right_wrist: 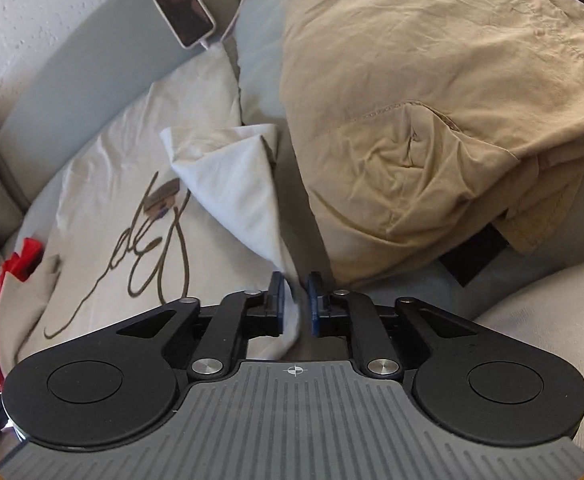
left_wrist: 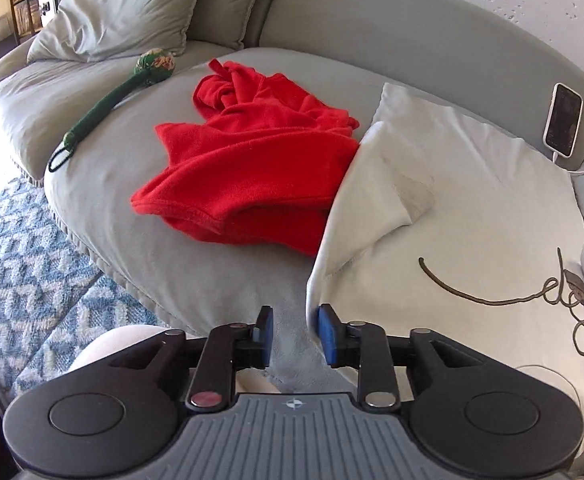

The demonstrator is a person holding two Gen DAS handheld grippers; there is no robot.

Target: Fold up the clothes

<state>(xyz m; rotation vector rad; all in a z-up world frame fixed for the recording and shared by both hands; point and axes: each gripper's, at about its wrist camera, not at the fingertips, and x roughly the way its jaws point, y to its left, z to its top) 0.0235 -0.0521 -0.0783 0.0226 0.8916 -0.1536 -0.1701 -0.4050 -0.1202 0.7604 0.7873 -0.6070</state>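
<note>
Cream-white cotton T-shirt (left_wrist: 472,216) with a thin brown looping line drawing printed on it lies spread across the grey fabric sofa seat (left_wrist: 140,216), partly folded, one sleeve flap turned over onto the body. Left gripper (left_wrist: 295,332): blue-padded fingers set with a moderate gap, the shirt's left hem edge just touching the inner face of the right pad (left_wrist: 328,334); nothing sits between the fingers but sofa cloth, so not clamped. Right gripper (right_wrist: 295,304): fingers narrowed, a white fold of the shirt (right_wrist: 236,184) runs down into the gap and touches the left pad (whether it is truly pinched I cannot tell; a sliver of space shows by the other pad). Crumpled red knit garment (left_wrist: 244,160) lies on the seat just beside the shirt, its right edge tucked under the shirt's raised side. Heaped tan cotton trousers (right_wrist: 432,120) lie on the other side of the shirt, close to the right gripper. Green cloth-wrapped massage stick with a round floral head (left_wrist: 112,96) rests near the red garment. White-cased smartphone (left_wrist: 564,120) leans against the sofa back, cable attached. Grey cushion (left_wrist: 124,4) at the far end; blue-and-white patterned rug (left_wrist: 32,256) on the floor
</note>
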